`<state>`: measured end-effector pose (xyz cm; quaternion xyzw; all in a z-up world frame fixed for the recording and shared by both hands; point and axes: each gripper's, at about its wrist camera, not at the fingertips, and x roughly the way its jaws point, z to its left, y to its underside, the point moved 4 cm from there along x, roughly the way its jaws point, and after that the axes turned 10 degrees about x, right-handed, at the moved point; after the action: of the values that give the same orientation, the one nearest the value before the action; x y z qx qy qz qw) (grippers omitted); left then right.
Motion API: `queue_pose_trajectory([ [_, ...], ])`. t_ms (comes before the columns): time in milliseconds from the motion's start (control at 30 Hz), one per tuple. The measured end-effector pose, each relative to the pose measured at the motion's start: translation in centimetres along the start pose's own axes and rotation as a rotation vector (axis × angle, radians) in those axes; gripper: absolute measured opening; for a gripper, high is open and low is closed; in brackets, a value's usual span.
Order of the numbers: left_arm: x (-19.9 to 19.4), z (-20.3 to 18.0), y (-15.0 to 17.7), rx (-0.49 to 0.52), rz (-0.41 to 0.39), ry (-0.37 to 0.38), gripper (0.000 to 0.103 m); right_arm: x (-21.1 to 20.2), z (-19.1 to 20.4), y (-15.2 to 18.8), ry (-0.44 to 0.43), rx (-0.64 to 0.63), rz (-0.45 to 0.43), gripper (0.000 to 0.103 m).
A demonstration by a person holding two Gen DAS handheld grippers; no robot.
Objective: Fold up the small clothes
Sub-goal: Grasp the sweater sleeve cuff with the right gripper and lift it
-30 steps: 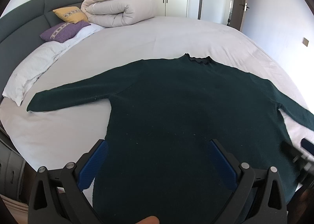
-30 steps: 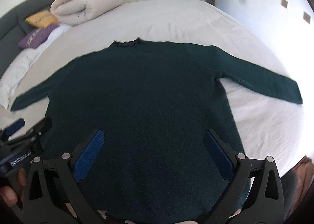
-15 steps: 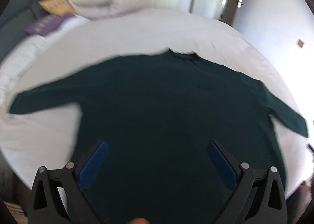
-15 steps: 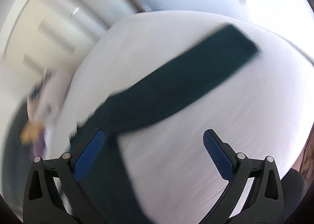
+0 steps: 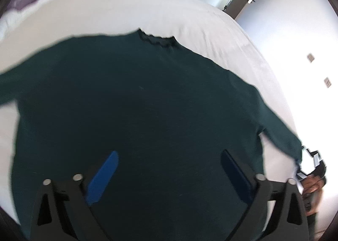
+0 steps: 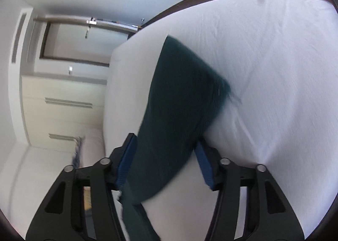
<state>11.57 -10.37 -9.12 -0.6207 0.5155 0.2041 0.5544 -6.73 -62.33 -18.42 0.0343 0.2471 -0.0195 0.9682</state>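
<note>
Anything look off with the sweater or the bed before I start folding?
Nothing stands out. The dark green sweater lies flat on the white bed, neckline away from the camera. The right gripper is closing around the sleeve between its jaws. The left gripper, wide but closing, hovers over the body.

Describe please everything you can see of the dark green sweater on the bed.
The dark green sweater looks like a soft knit with long sleeves and a small ruffled collar. It lies flat and spread out on the white sheet of the bed. The left tongs hover wide above its lower body, closing slightly, nothing between them. The right sleeve passes between the closing right tongs, near its cuff; whether the pads press it yet is unclear.
</note>
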Motion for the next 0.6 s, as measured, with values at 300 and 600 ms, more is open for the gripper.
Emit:
queue_pose_trajectory([
  [300,2.3,-1.8,-1.3,0.007,0.013,0.101,0.076,2.2,0.5,-0.4,-0.006,-0.005,-0.060,0.015],
  [600,2.9,-4.4,-5.5,0.045,-0.001,0.234,0.073,5.9,14.4,4.9,0.167,-0.522,-0.104,0.008],
])
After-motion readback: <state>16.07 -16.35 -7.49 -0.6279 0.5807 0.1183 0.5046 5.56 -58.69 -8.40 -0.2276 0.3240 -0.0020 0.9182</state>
